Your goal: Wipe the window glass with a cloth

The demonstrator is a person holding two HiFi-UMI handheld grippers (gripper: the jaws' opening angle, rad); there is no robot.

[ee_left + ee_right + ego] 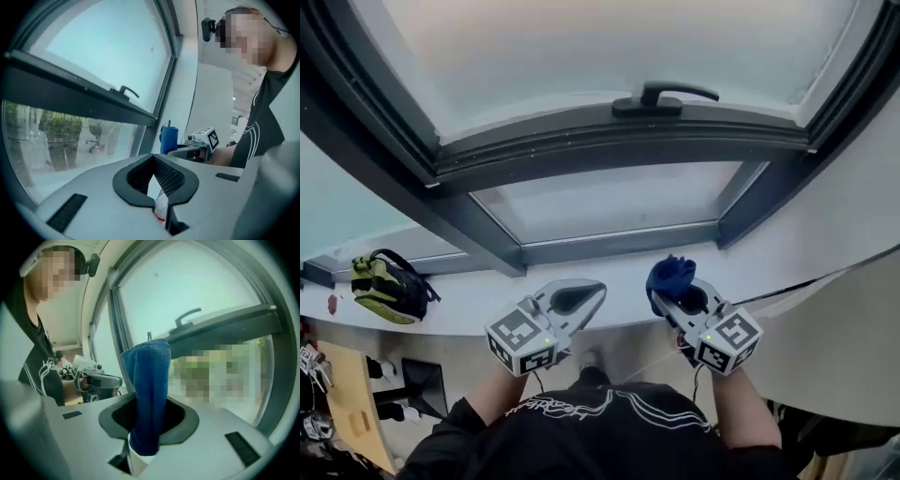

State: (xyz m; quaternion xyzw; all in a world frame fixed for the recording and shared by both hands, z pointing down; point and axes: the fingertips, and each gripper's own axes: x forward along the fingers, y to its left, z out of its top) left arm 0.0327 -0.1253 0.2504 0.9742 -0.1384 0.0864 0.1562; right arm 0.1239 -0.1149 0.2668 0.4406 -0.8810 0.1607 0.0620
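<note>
Big grey-framed window glass (609, 56) fills the far side. Near the white sill (469, 295), the right gripper (686, 298) is pinching a blue microfibre cloth (671, 276), not touching the pane. The left gripper (577, 296) is pressed together, empty.

Window glass (609, 56) — upper part off-frame

Below the black handle (661, 98) of the dark grey window frame (619, 141) we see a blue cloth (147, 394), a pale grey left gripper (586, 294) and right gripper (680, 298) bearing black-and-white square markers (523, 336), and, well left of it, a yellow-green and black bag (386, 289)
</note>
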